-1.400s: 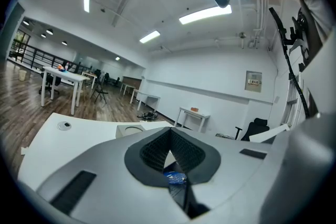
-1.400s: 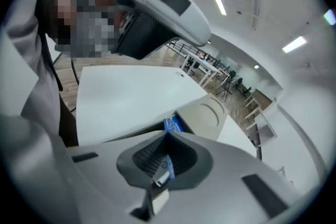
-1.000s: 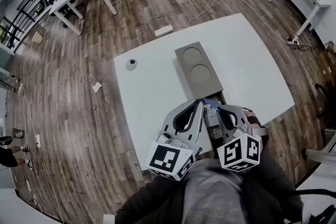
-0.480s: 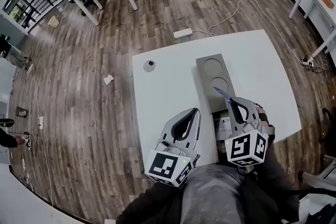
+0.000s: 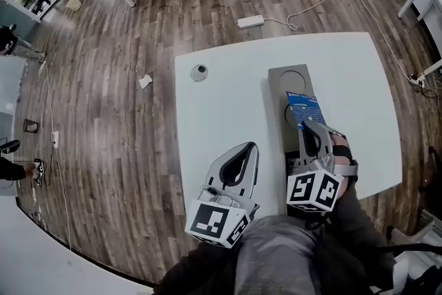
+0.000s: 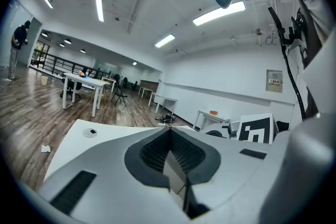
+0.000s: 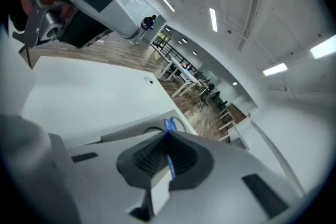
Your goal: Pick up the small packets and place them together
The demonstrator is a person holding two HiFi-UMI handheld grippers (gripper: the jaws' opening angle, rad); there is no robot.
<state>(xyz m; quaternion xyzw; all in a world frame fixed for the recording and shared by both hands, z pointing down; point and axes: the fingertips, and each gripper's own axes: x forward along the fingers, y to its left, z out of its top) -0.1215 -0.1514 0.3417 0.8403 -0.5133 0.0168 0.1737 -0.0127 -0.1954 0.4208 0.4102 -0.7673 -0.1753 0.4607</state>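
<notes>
My right gripper (image 5: 309,122) is shut on a small blue packet (image 5: 304,108), which sticks out flat past its fingertips above the grey tray (image 5: 275,84) with round recesses on the white table (image 5: 221,107). In the right gripper view the blue packet (image 7: 169,125) stands edge-on between the closed jaws of the right gripper (image 7: 168,135), over the grey tray (image 7: 131,132). My left gripper (image 5: 252,146) hovers at the table's near edge, left of the tray, shut and empty. In its own view the left gripper (image 6: 169,129) has its pads together with nothing between them.
A small round fitting (image 5: 199,72) sits in the table's far left part. A power strip (image 5: 250,21) with cable and a paper scrap (image 5: 145,81) lie on the wooden floor beyond. The person's lap is right at the table's near edge.
The right gripper has moved forward with the blue packet, from the tray's near end to over its middle. The left gripper has drawn apart from the right one, towards the left.
</notes>
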